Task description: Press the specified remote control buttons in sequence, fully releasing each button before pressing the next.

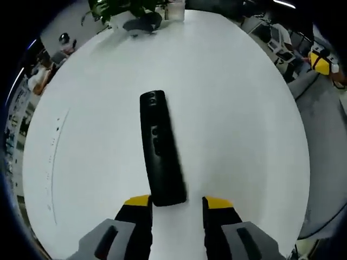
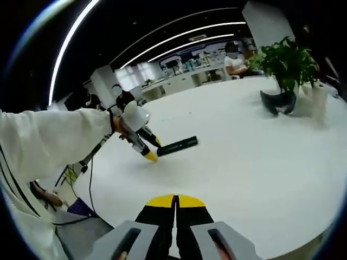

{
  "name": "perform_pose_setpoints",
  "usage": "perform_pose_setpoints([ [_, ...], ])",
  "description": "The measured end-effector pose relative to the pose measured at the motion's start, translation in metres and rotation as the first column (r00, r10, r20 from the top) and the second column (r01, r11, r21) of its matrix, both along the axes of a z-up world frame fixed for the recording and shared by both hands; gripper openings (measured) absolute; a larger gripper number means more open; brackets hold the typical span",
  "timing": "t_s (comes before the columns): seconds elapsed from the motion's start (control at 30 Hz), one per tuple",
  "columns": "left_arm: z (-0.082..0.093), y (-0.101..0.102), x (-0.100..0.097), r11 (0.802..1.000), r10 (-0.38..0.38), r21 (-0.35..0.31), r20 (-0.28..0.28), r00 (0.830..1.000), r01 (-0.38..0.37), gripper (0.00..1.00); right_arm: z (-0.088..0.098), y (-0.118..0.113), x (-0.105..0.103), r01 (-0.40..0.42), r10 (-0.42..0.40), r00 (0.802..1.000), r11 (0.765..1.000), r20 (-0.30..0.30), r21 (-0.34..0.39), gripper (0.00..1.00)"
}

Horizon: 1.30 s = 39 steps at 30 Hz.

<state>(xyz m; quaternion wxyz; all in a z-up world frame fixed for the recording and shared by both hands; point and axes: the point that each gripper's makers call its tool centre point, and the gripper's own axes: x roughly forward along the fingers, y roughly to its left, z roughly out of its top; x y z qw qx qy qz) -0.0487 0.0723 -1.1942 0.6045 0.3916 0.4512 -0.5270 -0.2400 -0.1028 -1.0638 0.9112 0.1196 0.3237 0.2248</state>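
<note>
A long black remote control (image 1: 160, 149) lies flat on the white table (image 1: 238, 119), its near end reaching between my left gripper's (image 1: 178, 202) yellow-tipped jaws. Those jaws stand open on either side of that end, not closed on it. From the right gripper view the same remote (image 2: 178, 145) is seen farther off, with the left gripper (image 2: 153, 149) at its left end, held by a person's white-sleeved arm (image 2: 49, 141). My right gripper (image 2: 175, 201) is shut, its yellow tips pressed together with nothing between them, well short of the remote.
A potted green plant (image 2: 286, 62) and a dark curved object (image 2: 277, 102) stand at the table's far end, beside a clear cup (image 1: 175, 10). People sit at desks in the background. A grey seat (image 1: 325, 141) lies past the table's right edge.
</note>
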Motion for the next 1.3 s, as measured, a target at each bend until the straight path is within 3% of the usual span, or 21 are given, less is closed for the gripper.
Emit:
perform_pose_setpoints([
  [0.13, 0.0, -0.002, -0.001, 1.0, -0.014, 0.003, 0.03, 0.999, 0.014, 0.08, 0.004, -0.003, -0.003, 0.026, -0.026, 1.0, 0.999, 0.01, 0.02, 0.0],
  [0.17, -0.001, -0.001, 0.006, 1.0, -0.023, 0.023, 0.096, 0.995, 0.02, 0.0, 0.004, -0.002, -0.004, 0.027, -0.027, 1.0, 0.999, 0.01, 0.021, 0.0],
  [0.2, 0.0, 0.004, 0.019, 0.998, -0.025, 0.061, 0.181, 0.983, 0.014, 0.0, 0.004, -0.002, -0.006, 0.025, -0.025, 1.0, 1.0, 0.01, 0.019, 0.0],
  [0.23, -0.003, 0.001, 0.005, 0.999, -0.015, 0.05, 0.132, 0.991, 0.008, 0.0, 0.005, -0.002, -0.007, 0.023, -0.024, 1.0, 1.0, 0.013, 0.013, 0.0],
  [0.3, -0.003, 0.002, 0.006, 0.999, -0.038, 0.043, 0.13, 0.991, 0.033, 0.0, 0.009, -0.003, -0.007, 0.032, -0.032, 0.999, 0.999, 0.033, 0.007, 0.0],
  [0.37, -0.003, 0.001, 0.008, 1.0, 0.015, 0.02, 0.116, 0.993, -0.017, 0.0, 0.014, -0.004, -0.005, 0.038, -0.038, 0.998, 0.999, 0.046, 0.018, 0.0],
  [0.5, -0.003, 0.001, 0.007, 0.999, 0.034, -0.023, 0.129, 0.991, -0.032, 0.0, 0.029, -0.007, 0.0, 0.057, -0.059, 0.994, 0.998, 0.096, 0.023, 0.0],
  [0.53, -0.003, -0.001, 0.004, 0.996, 0.07, -0.053, 0.089, 0.994, -0.065, 0.0, 0.031, -0.007, 0.001, 0.059, -0.062, 0.993, 0.998, 0.102, 0.029, 0.0],
  [0.63, -0.002, 0.0, 0.006, 0.993, 0.105, -0.066, 0.082, 0.991, -0.1, 0.02, 0.034, -0.008, 0.002, 0.06, -0.063, 0.992, 0.998, 0.109, 0.024, 0.0],
  [0.73, -0.001, -0.003, 0.003, 0.981, 0.173, -0.094, 0.03, 0.984, -0.169, 0.07, 0.033, -0.009, 0.001, 0.061, -0.064, 0.992, 0.998, 0.111, 0.025, 0.0],
  [0.83, -0.001, -0.003, -0.001, 0.979, 0.181, -0.106, 0.034, 0.983, -0.176, 0.11, 0.033, -0.007, 0.0, 0.054, -0.057, 0.993, 0.998, 0.104, 0.032, 0.0],
  [0.93, -0.001, -0.005, 0.0, 0.965, 0.237, -0.127, 0.032, 0.971, -0.231, 0.12, 0.032, -0.007, 0.0, 0.051, -0.053, 0.993, 0.998, 0.107, 0.025, 0.0],
  [1.0, -0.001, -0.006, -0.004, 0.958, 0.256, -0.135, 0.018, 0.966, -0.252, 0.16, 0.031, -0.007, 0.0, 0.05, -0.053, 0.993, 0.998, 0.104, 0.034, 0.0],
  [1.03, 0.0, -0.007, -0.006, 0.955, 0.266, -0.14, 0.006, 0.964, -0.263, 0.24, 0.03, -0.007, 0.001, 0.049, -0.052, 0.993, 0.998, 0.102, 0.035, 0.0],
  [1.07, 0.001, -0.013, -0.018, 0.956, 0.248, -0.149, -0.053, 0.967, -0.253, 0.31, 0.03, -0.007, 0.001, 0.048, -0.052, 0.993, 0.998, 0.103, 0.035, 0.0],
  [1.1, 0.001, -0.014, -0.021, 0.955, 0.246, -0.151, -0.064, 0.967, -0.253, 0.37, 0.03, -0.007, 0.001, 0.048, -0.052, 0.993, 0.998, 0.106, 0.037, 0.0],
  [1.17, 0.001, -0.014, -0.017, 0.949, 0.281, -0.137, -0.035, 0.959, -0.283, 0.36, 0.03, -0.006, 0.002, 0.046, -0.05, 0.993, 0.998, 0.106, 0.043, 0.0],
  [1.2, 0.0, -0.012, -0.009, 0.935, 0.335, -0.121, -0.006, 0.942, -0.333, 0.32, 0.031, -0.006, 0.002, 0.044, -0.048, 0.993, 0.998, 0.107, 0.043, 0.0],
  [1.23, 0.0, -0.009, -0.004, 0.929, 0.358, -0.105, 0.021, 0.934, -0.354, 0.24, 0.032, -0.006, 0.002, 0.042, -0.046, 0.992, 0.998, 0.114, 0.038, 0.0],
  [1.27, -0.001, -0.007, 0.001, 0.925, 0.372, -0.097, 0.047, 0.927, -0.367, 0.23, 0.034, -0.007, 0.002, 0.042, -0.046, 0.992, 0.999, 0.12, 0.034, 0.0],
  [1.3, -0.001, -0.013, -0.002, 0.923, 0.37, -0.124, 0.014, 0.929, -0.365, 0.24, 0.035, -0.008, 0.002, 0.044, -0.047, 0.991, 0.999, 0.124, 0.03, 0.0],
])
